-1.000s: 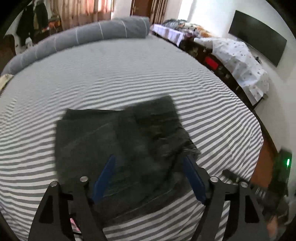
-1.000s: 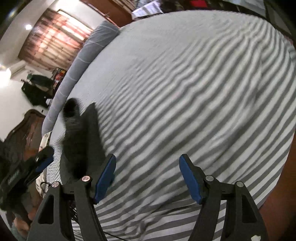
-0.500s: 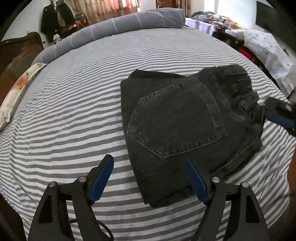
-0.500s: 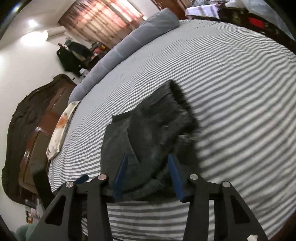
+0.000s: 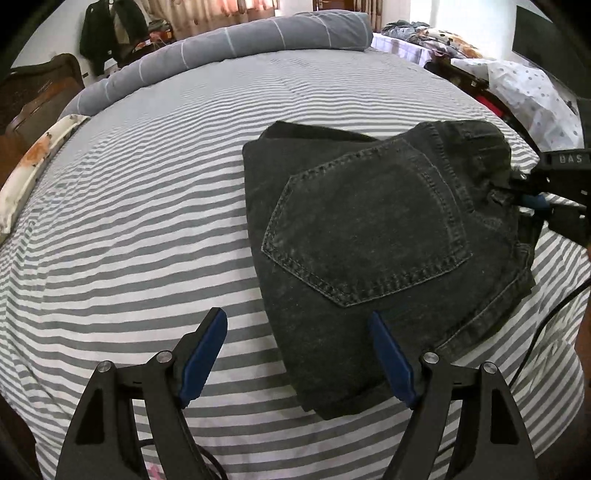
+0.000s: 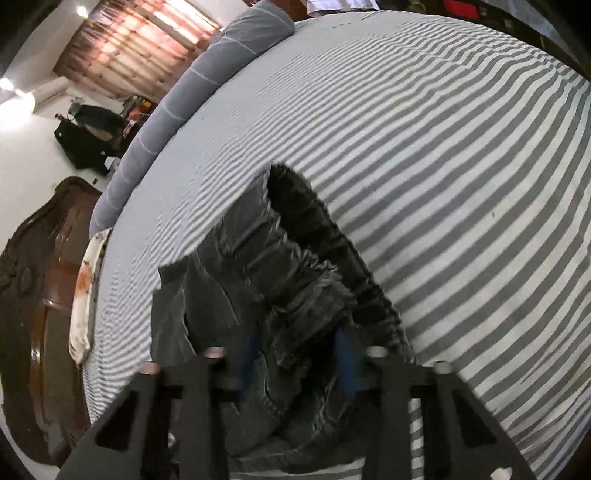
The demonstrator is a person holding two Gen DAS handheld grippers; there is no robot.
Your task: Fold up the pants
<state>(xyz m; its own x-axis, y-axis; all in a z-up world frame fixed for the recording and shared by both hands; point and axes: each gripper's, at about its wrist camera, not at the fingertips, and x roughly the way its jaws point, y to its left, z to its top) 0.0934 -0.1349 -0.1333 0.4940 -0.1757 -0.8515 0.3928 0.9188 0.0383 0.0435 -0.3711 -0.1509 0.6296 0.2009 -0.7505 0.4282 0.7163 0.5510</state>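
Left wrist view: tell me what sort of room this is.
Most likely a home bedroom. The folded black jeans lie on a wide bed with a grey-striped sheet, a long grey bolster runs along its far edge, and dark clothes hang by curtains beyond it.

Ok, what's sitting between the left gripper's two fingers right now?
In the left wrist view, the open left gripper frames bare striped bedsheet and the near corner of the folded black jeans; nothing is gripped.
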